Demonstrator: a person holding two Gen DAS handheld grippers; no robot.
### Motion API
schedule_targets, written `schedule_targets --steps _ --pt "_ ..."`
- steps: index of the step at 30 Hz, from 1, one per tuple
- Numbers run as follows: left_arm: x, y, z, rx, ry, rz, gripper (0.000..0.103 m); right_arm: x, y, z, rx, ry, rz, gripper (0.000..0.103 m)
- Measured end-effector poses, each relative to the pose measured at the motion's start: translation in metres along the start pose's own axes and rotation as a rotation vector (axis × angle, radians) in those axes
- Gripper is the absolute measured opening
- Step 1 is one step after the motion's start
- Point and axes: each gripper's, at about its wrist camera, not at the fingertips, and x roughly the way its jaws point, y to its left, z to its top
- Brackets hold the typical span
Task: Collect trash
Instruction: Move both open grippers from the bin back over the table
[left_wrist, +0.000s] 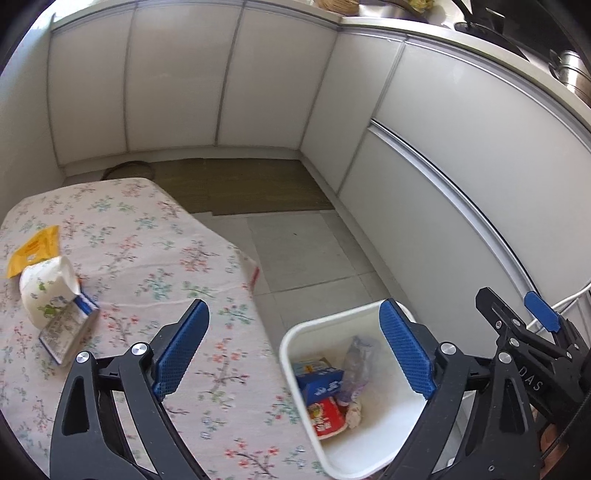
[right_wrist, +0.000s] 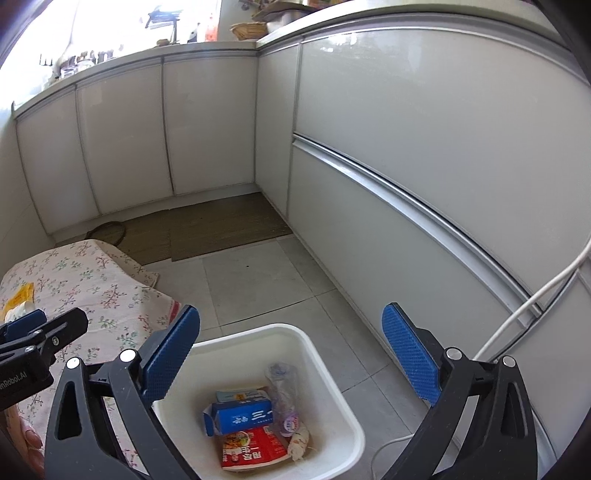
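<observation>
A white bin (right_wrist: 328, 373) stands on the floor beside a low table and holds a blue carton (right_wrist: 243, 415), a red packet (right_wrist: 251, 452), a crumpled clear bottle (right_wrist: 282, 391) and a tissue wad. It also shows in the left wrist view (left_wrist: 291, 332). On the floral table lie a white paper cup (left_wrist: 44, 291) on its side, a yellow packet (left_wrist: 35, 251) and a small blue-edged carton (left_wrist: 68, 330). My left gripper (left_wrist: 295, 349) is open and empty over the table's right edge. My right gripper (right_wrist: 291, 356) is open and empty above the bin.
White cabinet fronts (right_wrist: 406, 155) run along the back and right. A brown mat (right_wrist: 218, 225) lies on the grey tile floor (right_wrist: 258, 284). A white cable (right_wrist: 535, 299) hangs at the right. The countertop above holds a steel pot (left_wrist: 572, 74).
</observation>
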Motion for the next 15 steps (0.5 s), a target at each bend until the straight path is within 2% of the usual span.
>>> schedule_targets --steps 15 --pt "-0.014 0.074 0.0 -0.068 0.002 0.085 0.09 0.001 0.079 0.007 -0.086 0.007 0.07 0.096"
